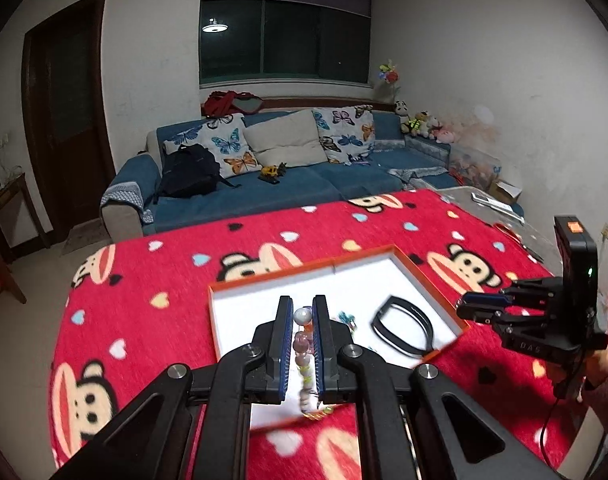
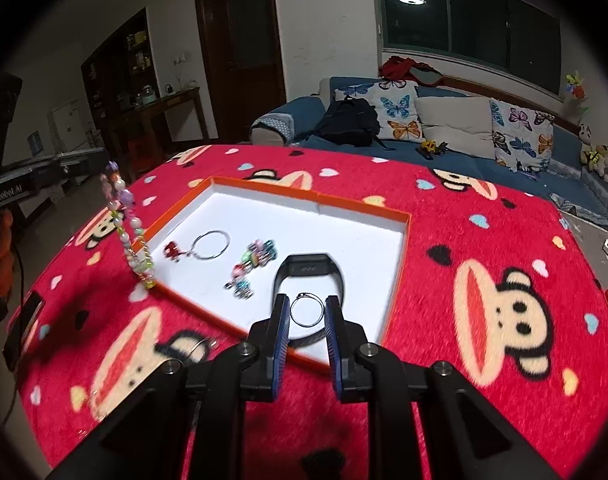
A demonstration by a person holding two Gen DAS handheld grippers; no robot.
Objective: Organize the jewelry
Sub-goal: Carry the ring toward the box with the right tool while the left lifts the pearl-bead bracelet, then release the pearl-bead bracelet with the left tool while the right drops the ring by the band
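My left gripper point(image 1: 302, 302) is shut on a strand of pastel beads point(image 1: 302, 344), which hangs from its fingers above the near edge of the white tray with an orange rim point(image 1: 264, 278). In the right wrist view the same strand point(image 2: 128, 232) dangles over the tray's left corner point(image 2: 156, 284). My right gripper point(image 2: 307, 322) is shut on a thin silver ring point(image 2: 307, 297), held above a black wristband point(image 2: 311, 270) that lies in the tray point(image 2: 315, 196). From the left wrist view, the right gripper point(image 1: 461, 308) hovers at the tray's right side, near the wristband point(image 1: 403, 328).
The tray also holds a red charm on a key ring point(image 2: 208, 246) and a cluster of coloured beads point(image 2: 252, 266). Another metal ring point(image 2: 200, 350) lies on the red monkey-print cloth point(image 2: 483, 240). A dark flat object point(image 2: 24, 326) sits near the table's left edge. A blue sofa point(image 1: 304, 184) stands behind.
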